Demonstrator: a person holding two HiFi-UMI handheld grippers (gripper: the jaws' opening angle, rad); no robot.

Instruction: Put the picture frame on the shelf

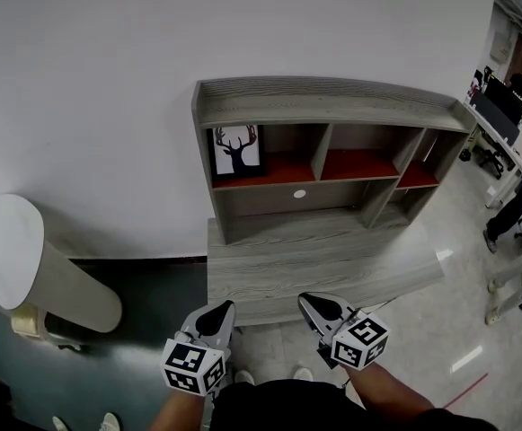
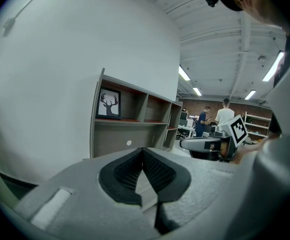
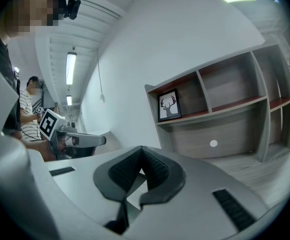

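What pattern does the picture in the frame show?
The picture frame shows a black antlered deer head on white; head view shows it best.

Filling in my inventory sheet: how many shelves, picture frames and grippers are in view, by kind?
shelf: 1
picture frame: 1, standing in the shelf's left compartment
grippers: 2, the left gripper and the right gripper, both shut and empty
Total: 4

Grey woodgrain shelf (image 1: 332, 100), red boards
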